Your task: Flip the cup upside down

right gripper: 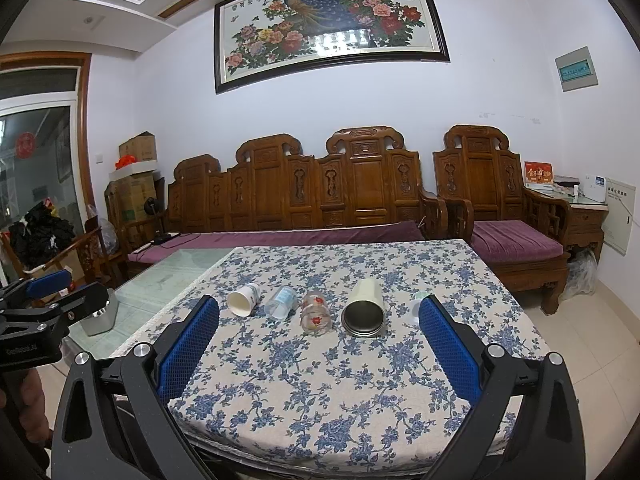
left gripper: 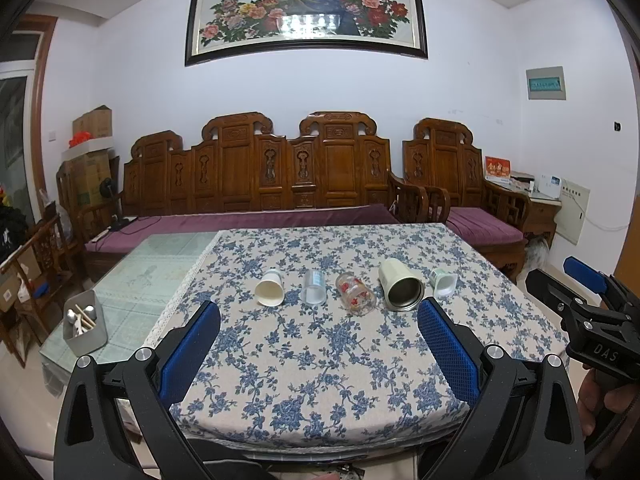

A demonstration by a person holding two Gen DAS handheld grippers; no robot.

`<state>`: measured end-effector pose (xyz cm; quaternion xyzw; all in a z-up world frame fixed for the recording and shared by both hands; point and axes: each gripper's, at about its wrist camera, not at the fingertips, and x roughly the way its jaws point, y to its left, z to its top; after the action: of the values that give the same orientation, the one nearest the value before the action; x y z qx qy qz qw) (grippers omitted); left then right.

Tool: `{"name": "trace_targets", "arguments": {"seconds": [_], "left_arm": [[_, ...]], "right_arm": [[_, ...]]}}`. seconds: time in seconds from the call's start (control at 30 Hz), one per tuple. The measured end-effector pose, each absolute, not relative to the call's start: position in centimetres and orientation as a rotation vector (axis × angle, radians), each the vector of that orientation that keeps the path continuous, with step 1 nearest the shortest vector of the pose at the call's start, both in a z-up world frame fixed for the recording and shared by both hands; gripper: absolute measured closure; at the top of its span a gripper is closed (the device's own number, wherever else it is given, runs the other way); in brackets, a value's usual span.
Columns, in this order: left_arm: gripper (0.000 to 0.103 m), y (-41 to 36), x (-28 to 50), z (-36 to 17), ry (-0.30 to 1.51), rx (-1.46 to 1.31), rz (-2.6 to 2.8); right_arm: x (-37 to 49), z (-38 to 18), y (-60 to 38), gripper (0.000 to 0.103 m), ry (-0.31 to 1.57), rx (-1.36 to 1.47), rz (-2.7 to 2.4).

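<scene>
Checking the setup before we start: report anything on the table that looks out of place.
All five cups lie on their sides in a row on the floral tablecloth: paper cup, clear plastic cup, red-flowered glass, cream metal-lined tumbler, small green-white cup. None visibly spilled or damaged.

Bare tablecloth ahead, cups close-set — narrow gaps

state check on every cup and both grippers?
paper cup: on its side
clear plastic cup: on its side
flowered glass: on its side
steel-lined mug: on its side
small white-green cup: on its side
left gripper: open, empty
right gripper: open, empty
</scene>
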<state>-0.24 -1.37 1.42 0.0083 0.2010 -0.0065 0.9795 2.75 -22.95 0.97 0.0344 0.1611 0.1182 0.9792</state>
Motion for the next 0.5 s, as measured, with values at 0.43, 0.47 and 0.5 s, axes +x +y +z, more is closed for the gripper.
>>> {"name": "trace_targets", "arguments": {"seconds": [0.43, 0.47, 0.5], "left_arm": [[0.008, -0.7, 1.4, 0.6, 0.453, 0.028, -0.015], [0.008, -0.7, 1.9, 0.5, 0.464, 0.032, -0.018], [0.008, -0.6, 2.5, 0.4, 0.477, 0.036, -0.021]], "right_arm": [[4.5, -0.3, -22.6, 0.002, 0.355, 0.071, 0.252], [5.1, -0.4, -22.5, 0.002, 0.362, 0.068, 0.254], [5.7, -0.5, -22.3, 0.002, 0.368, 0.064, 0.257]]}}
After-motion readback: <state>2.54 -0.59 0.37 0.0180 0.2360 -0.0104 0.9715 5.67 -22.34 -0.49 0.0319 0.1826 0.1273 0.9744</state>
